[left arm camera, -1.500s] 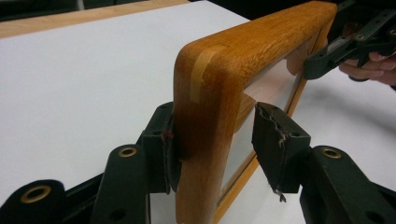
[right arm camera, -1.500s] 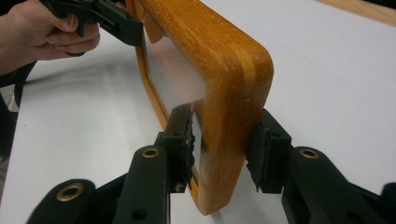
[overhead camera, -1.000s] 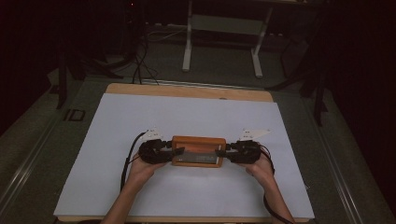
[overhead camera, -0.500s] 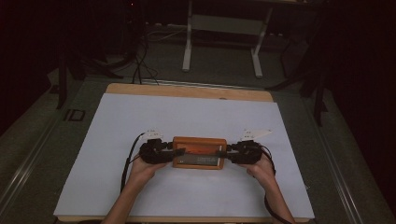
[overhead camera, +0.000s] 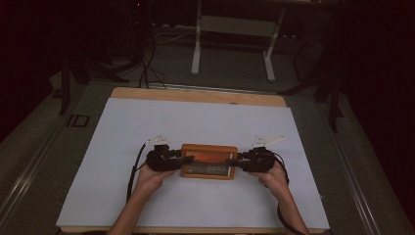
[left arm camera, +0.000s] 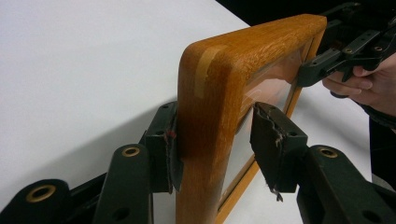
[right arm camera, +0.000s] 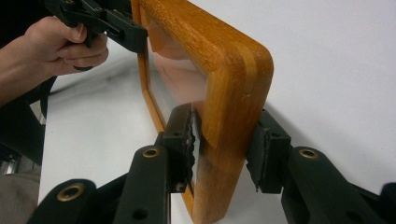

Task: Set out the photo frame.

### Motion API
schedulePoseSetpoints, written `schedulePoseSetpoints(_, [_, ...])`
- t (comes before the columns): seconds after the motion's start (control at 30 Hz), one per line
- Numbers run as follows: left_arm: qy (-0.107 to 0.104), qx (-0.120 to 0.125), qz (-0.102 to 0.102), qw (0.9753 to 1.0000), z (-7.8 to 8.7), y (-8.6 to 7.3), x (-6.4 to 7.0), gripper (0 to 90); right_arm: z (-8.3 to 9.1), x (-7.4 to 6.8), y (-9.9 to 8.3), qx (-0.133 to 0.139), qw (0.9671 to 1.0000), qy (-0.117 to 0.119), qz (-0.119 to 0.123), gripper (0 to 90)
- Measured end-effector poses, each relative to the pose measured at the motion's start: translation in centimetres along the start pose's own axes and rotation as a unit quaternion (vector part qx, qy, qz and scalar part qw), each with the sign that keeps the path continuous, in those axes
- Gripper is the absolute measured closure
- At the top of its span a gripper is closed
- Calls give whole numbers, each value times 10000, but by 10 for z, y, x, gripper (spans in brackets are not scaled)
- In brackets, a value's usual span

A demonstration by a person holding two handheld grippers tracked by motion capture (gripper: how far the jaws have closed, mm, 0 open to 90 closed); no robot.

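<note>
From the high view, a wooden picture frame [overhead camera: 209, 161] stands on its long edge near the front middle of the white table [overhead camera: 195, 122], with the left gripper [overhead camera: 185, 159] at its left end and the right gripper [overhead camera: 234, 161] at its right end. In the left gripper view the jaws straddle the frame's short side, one pad pressed on the back face while the other stands a little off the glass side, so the hold looks loose and should be firmed before any lift. In the right gripper view both pads clamp the opposite side squarely; keeping both hands level and moving together should stop the frame from twisting.
</note>
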State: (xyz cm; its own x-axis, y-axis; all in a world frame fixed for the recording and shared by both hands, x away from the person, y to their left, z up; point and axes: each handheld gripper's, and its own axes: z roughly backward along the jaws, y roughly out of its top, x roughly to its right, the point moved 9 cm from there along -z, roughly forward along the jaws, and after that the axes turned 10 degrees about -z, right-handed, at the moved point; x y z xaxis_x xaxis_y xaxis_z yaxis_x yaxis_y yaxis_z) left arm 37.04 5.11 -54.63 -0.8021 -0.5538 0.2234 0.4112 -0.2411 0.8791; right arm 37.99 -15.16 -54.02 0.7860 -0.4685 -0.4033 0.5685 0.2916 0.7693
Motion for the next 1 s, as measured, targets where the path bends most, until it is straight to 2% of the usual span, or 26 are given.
schedulePoseSetpoints(0.57, [-10, -59, 117, 9999, -3, -3, -2, 550, -4, 6, -4, -42, 9998, 108, -180, 638])
schedulePoseSetpoints(1.0, [-56, -49, 114, 9999, -2, -4, 0, 566, -4, 9, -7, -36, 9995, 207, -255, 635])
